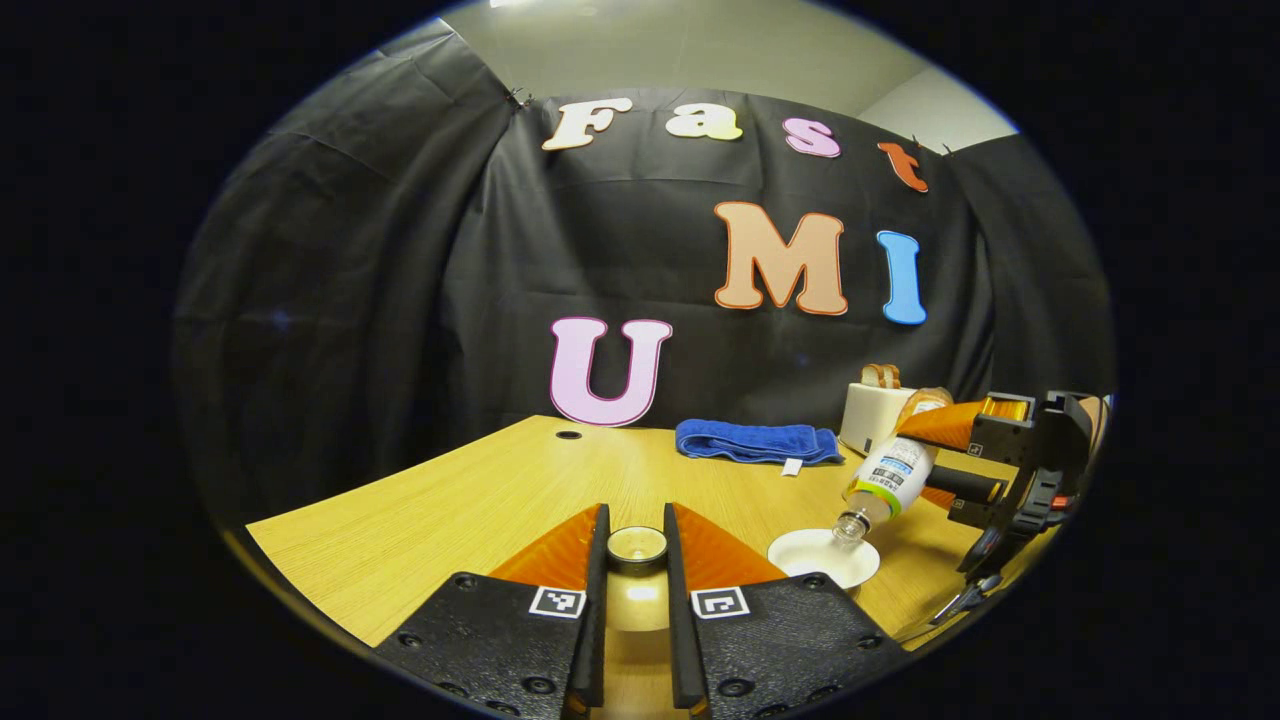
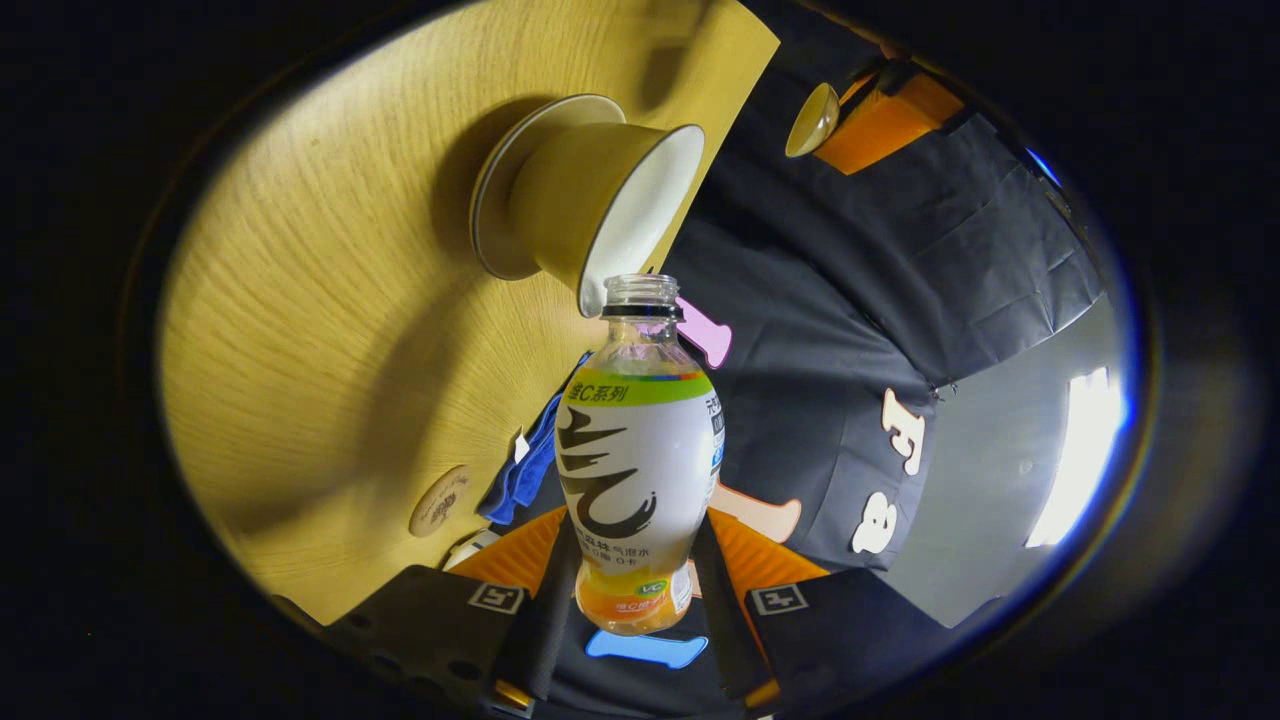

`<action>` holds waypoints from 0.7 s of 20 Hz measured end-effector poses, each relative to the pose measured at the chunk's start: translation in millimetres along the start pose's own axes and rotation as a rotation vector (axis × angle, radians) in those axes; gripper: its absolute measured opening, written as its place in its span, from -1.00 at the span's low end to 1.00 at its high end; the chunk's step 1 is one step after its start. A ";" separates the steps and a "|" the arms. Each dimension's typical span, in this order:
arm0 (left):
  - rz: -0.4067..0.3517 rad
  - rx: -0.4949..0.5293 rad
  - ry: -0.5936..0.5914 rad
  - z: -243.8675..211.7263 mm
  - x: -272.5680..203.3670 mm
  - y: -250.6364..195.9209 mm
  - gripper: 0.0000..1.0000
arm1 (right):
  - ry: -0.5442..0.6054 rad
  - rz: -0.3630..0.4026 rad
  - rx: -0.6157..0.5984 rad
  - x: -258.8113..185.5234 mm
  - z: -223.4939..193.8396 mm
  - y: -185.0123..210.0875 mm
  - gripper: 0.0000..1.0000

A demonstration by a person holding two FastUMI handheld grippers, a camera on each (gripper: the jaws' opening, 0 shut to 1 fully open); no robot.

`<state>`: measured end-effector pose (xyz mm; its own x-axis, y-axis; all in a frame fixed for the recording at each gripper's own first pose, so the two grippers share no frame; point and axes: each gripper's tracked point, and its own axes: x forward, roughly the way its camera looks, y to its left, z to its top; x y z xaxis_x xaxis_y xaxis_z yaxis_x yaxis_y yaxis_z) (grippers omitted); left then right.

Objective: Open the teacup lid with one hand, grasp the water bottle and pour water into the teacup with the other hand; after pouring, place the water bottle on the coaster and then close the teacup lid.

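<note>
The right gripper (image 2: 630, 590) has both fingers pressed on the lower body of the water bottle (image 2: 638, 450) and has it tipped far over, so that in the right gripper view the open neck points to about twelve o'clock, right at the rim of the teacup (image 2: 600, 200), which sits on its saucer (image 2: 497, 205) on the wooden table (image 2: 330, 330). In the left gripper view the same bottle (image 1: 893, 475) slants down from about three o'clock, its mouth just over the white cup (image 1: 823, 556) at about four o'clock. The left gripper (image 1: 637, 560) is closed narrowly on the teacup lid (image 1: 637, 546), held off the cup at about six o'clock. So the pouring step looks to be in hand — the lid is off and the bottle is inverted over the cup — though I cannot tell whether water is actually running. The coaster (image 2: 440, 500), a small round disc, lies on the table at about eight o'clock in the right gripper view, near a blue towel (image 1: 756, 442). The next move calls for righting the bottle without dripping, carrying it to the coaster and standing it squarely there — then bringing the lid across and seating it level on the cup.
</note>
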<state>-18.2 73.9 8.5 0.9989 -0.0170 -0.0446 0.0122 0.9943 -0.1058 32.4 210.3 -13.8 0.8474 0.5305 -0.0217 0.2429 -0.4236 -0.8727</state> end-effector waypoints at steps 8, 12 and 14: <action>-0.008 0.012 -0.004 6.8 1.6 -10.6 -0.53 | 0.039 0.050 0.268 -0.6 -5.8 18.4 0.29; -0.017 0.022 -0.013 14.3 7.1 -20.2 -0.53 | 0.035 0.060 0.455 -12.2 6.0 22.8 0.29; -0.025 0.026 -0.022 18.8 9.5 -26.2 -0.53 | 0.029 0.076 0.559 -12.6 9.0 23.3 0.32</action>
<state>-8.2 49.6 29.6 0.9990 -0.0398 -0.0200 0.0381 0.9960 -0.0811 23.2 200.4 -38.2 0.8671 0.4903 -0.0880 -0.0998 -0.0021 -0.9950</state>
